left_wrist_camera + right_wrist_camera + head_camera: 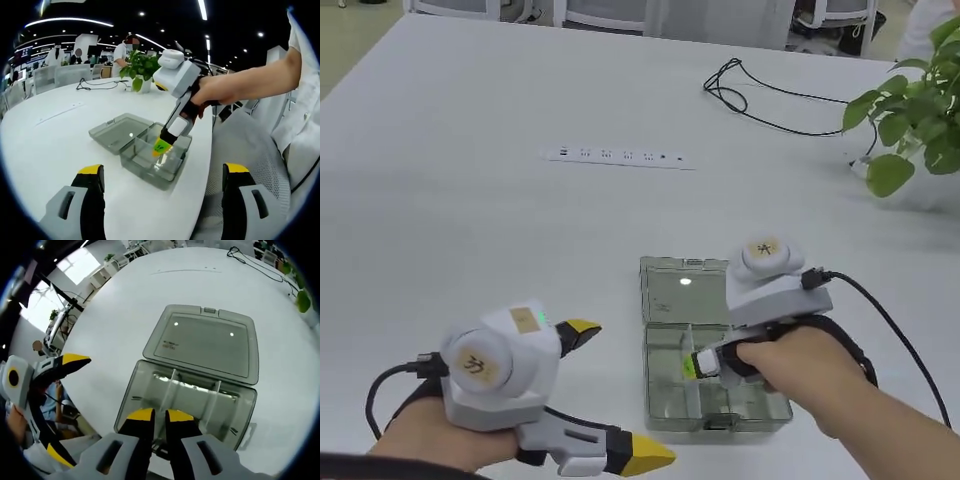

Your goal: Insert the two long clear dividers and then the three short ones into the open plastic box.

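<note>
White desk (470, 120), smooth matte top. Plastic box (650, 380) sits near the near edge, right of centre. It is smoky clear plastic, rectangular, with rounded corners. Its long axis runs along the near edge.

Lid (680, 290) is thrown fully open and lies flat on the desk on the far side of the base, joined at the hinge. Glossy inner face up, with ceiling lights reflected in it.

Right gripper view: box (131, 400) wall close below the camera, lid (202, 342) beyond. Two thin clear dividers stand upright on edge inside and run across the short axis, front wall to hinge side. One divider (165, 385) leads straight into the slit between the jaws. The second divider (212, 395) stands parallel to it, further right. Whether a lengthwise strip lies by the hinge, cannot tell.

Right gripper (160, 415): yellow-tipped jaws drawn almost together, clenched on the near end of the first divider as far as the slit shows. In the head view the right gripper (690, 365) points down into the base.

Left gripper (616, 392): near left corner of the desk, jaws spread wide, holding nothing, well apart from the box. Its own view looks across at the box (150, 167) and the right gripper (161, 146).

Far side: white power strip (618, 156), looped black cable (760, 100), leafy plant (915, 120) at the right edge.
</note>
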### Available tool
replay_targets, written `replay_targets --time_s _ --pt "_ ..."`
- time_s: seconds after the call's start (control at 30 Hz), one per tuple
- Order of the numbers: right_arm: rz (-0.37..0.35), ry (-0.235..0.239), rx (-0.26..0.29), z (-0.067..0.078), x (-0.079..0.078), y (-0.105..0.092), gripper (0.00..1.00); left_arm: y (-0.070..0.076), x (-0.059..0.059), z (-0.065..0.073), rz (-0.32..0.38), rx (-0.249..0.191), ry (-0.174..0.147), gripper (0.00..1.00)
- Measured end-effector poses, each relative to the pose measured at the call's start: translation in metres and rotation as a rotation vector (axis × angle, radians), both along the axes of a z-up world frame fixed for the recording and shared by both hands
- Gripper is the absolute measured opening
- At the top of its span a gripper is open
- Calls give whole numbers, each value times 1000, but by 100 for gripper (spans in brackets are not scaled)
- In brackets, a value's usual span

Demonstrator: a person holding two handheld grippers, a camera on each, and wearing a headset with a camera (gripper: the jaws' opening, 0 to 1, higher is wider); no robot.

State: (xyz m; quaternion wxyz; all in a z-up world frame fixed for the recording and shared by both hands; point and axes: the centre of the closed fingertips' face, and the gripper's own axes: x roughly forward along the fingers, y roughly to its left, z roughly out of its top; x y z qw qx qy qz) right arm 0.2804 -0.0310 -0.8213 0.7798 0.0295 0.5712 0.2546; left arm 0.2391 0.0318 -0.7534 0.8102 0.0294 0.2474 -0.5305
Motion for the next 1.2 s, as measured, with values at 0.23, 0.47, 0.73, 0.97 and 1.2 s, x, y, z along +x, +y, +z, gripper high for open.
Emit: replay_targets --time_s 0.23,0.47,0.73,0.97,1.2 --pt "-2 -21 58 3 -2 -1 13 2 -1 6 32 7 -5 100" --pt "-8 -50 126 16 2 -5 18 6 -4 12 74 13 -9 100" --pt "35 -114 195 43 5 -13 25 10 -11 20 125 18 -15 100" --pt "109 -169 245 69 4 -23 31 11 -17 26 165 25 -28 100" --pt "200 -228 262 87 1 -43 36 8 -20 30 196 17 -34 100"
